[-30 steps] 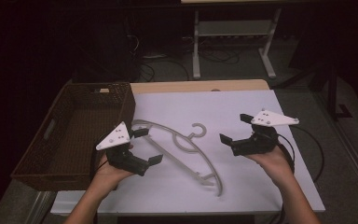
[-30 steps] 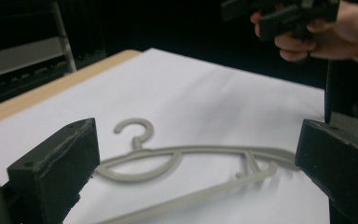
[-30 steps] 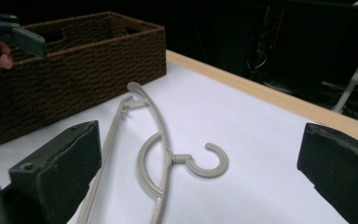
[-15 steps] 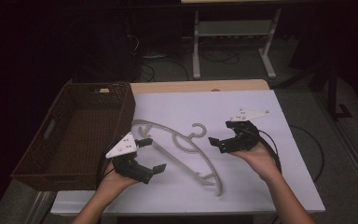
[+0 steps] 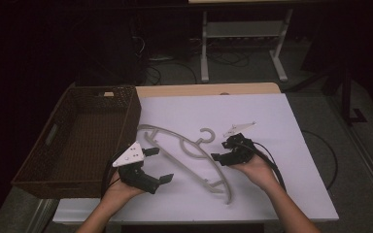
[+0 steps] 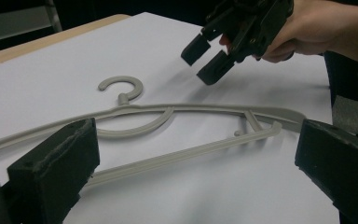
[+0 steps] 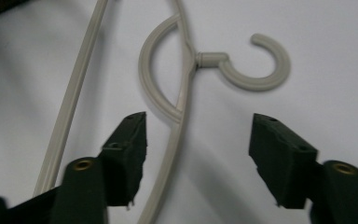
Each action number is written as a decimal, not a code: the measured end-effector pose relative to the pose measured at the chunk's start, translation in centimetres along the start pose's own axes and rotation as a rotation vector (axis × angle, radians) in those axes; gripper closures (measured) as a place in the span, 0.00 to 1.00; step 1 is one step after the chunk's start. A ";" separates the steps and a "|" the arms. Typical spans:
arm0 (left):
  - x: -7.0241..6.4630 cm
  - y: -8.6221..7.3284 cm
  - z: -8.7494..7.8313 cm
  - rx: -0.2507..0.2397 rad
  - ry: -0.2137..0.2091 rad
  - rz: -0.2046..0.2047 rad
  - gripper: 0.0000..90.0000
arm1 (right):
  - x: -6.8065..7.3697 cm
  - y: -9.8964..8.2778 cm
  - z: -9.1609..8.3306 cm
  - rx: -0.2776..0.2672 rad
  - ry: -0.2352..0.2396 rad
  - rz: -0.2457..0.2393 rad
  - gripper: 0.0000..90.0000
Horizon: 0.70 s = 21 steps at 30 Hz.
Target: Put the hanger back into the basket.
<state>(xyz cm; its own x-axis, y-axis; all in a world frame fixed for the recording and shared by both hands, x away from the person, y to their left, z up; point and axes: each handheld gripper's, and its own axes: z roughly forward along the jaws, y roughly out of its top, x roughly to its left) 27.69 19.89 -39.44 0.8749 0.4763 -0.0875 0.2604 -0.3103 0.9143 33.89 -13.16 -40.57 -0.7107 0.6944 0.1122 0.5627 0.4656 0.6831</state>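
The grey plastic hanger (image 5: 189,153) lies flat on the white worktop (image 5: 272,126), its hook pointing away from the person and one shoulder tip reaching toward the wicker basket (image 5: 77,136) on the hanger's far-left side.

The main risk, as I judge it, lies with the right claw (image 5: 222,151). Its jaws have just been closing, yet they stand apart and nothing is pinched — in the right gripper view the upper bar runs up between the two pads just below the hook's neck, closer to the left pad, and touches neither. If the jaws finish closing before they are down over that thin bar, they will meet above it, or the nearer pad will push it sideways and swing the whole hanger across the smooth sheet. A thin, flat bar lying on paper also gives the pads little to get under, so a shallow bite could slip as it lifts.

The left claw (image 5: 158,165) hovers just off the hanger's lower bar on the person's side, jaws wide apart and empty, forearm coming up from the near edge. The right hand (image 5: 255,167) comes in from the hanger's right, wrist tipped so its claw points down at the neck.
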 end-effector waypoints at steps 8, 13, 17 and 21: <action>0.1 -0.2 0.2 0.011 -0.004 0.003 0.00 | 0.6 -0.7 1.9 0.068 0.022 -0.007 0.60; 0.1 -0.2 0.2 0.015 -0.008 0.004 0.00 | 1.1 -0.9 2.9 0.100 0.020 -0.021 0.67; 0.1 -0.3 0.2 0.023 -0.009 0.005 0.00 | 1.2 -1.0 3.2 0.112 0.017 -0.025 0.74; 0.0 -0.3 0.3 0.023 -0.012 0.005 0.00 | 1.3 -1.1 3.4 0.129 0.009 -0.043 0.79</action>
<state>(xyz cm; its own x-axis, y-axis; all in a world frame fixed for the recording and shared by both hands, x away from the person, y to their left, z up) 27.73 19.67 -39.84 0.8808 0.4652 -0.0879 0.2654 -0.3313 0.9054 33.77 -10.90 -43.63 -0.7386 0.6679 0.0914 0.5809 0.5619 0.5889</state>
